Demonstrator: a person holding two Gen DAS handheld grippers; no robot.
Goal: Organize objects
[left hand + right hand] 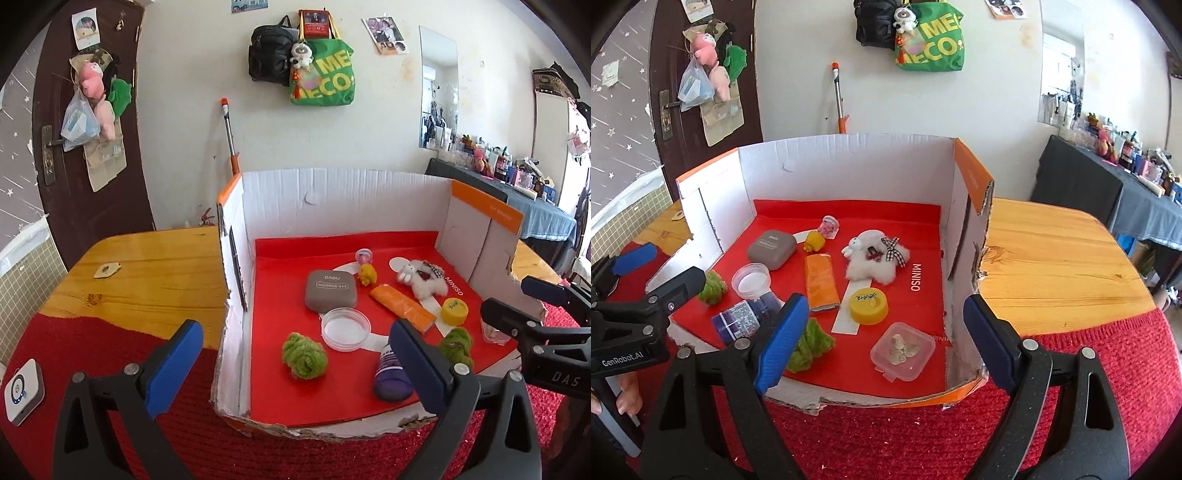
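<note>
Both grippers hang open and empty at the near edge of the cardboard box [343, 188]: left gripper [295, 360], right gripper [886, 336]. Inside on the red liner: grey case [330, 290], orange pack [402, 306], white plush [421, 278], yellow cap [868, 305], clear dish [345, 328], purple bottle [746, 317].

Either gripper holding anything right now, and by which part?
Nothing is held. The left gripper and right gripper both hover before the cardboard box, jaws open and empty.
</note>
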